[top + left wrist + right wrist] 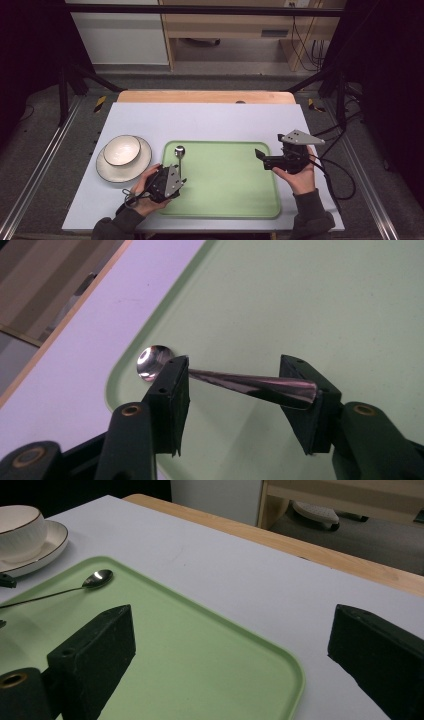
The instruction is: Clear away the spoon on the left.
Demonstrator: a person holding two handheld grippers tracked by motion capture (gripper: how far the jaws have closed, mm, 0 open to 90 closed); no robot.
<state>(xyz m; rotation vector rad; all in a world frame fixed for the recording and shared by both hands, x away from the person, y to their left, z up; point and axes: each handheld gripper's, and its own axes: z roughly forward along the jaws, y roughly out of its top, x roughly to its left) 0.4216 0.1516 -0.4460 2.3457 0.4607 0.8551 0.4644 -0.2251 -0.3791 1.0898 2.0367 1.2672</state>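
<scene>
Left tongs straddle the spoon on the green tray.

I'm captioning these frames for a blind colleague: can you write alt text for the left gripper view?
A metal spoon lies on a pale green tray, its handle running between the left gripper's two black jaws, which stand apart around it. The spoon's bowl sits near the tray's rounded corner, with the light table surface beyond the rim.
</scene>
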